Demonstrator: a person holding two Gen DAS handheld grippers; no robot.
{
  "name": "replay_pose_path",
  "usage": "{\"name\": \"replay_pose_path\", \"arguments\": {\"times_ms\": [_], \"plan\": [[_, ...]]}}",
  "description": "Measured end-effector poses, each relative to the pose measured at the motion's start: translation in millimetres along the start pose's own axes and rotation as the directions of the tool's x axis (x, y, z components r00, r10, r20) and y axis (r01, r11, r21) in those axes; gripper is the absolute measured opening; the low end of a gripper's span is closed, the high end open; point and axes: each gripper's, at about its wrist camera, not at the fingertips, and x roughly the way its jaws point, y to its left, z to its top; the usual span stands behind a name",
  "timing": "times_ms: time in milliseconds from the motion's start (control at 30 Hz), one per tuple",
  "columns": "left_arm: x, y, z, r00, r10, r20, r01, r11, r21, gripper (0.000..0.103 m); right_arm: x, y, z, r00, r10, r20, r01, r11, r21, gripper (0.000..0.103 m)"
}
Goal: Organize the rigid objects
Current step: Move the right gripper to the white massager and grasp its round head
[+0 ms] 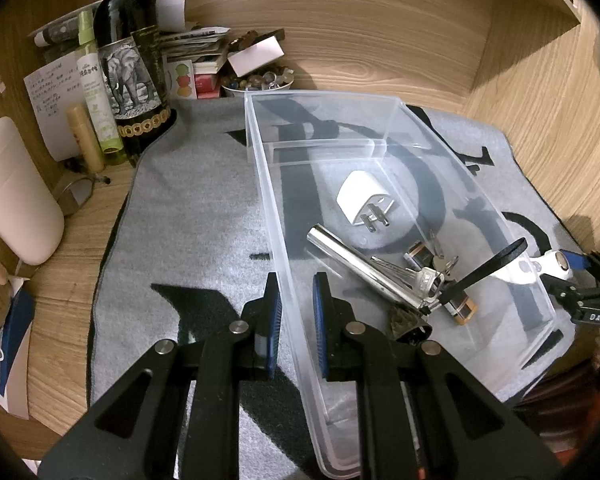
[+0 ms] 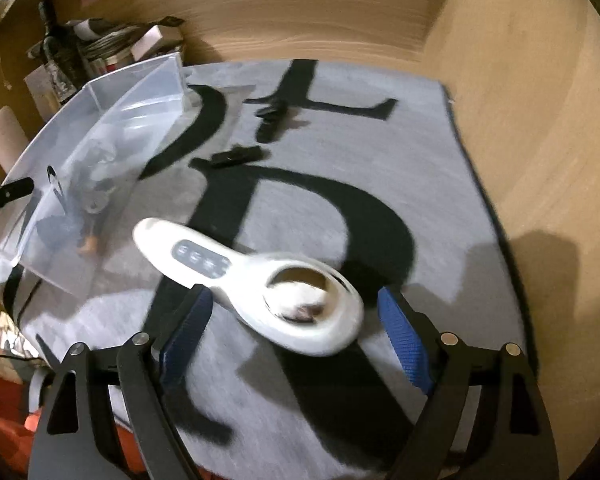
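While L tool (image 1: 296, 312) was clamped on clear bin's (image 1: 452, 184) near wall | R tool (image 2: 292, 320) stood wide, pads off white scale spoon (image 2: 252, 280), which lay on grey mat (image 2: 440, 152) on desk, between jaws, just beside bin | bin held charger (image 1: 360, 198), keys (image 1: 424, 276), metal tube (image 1: 360, 268).

The left tongs (image 1: 296, 312) are clamped on the near side wall of a clear plastic bin (image 1: 384, 116) that sits on a grey mat (image 1: 204, 216) with black lettering. Inside the bin lie a white plug adapter (image 1: 360, 200), a shiny metal tube (image 1: 360, 268), a bunch of keys (image 1: 424, 276) and a black strap (image 1: 492, 264). At upper left of the frame a dark bottle (image 1: 128, 60) with an elephant label stands on the wooden surface (image 1: 76, 264). The other tongs (image 1: 580, 276) show at the right edge
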Motion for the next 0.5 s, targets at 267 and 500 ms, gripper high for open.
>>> {"name": "replay_pose_path", "arguments": {"times_ms": [267,500], "plan": [[-0.1,0.7,0.1,1.0,0.001,-0.001,-0.001,1.0,0.0,0.013,22.4,23.9,5.6,1.0,0.005,-0.017,-0.006,0.996,-0.084,0.074],[0.0,-0.3,0.0,1.0,0.002,0.0,-0.002,1.0,0.001,0.013,15.4,22.7,2.9,1.0,0.014,0.007,-0.014,0.999,-0.034,0.041]]}}
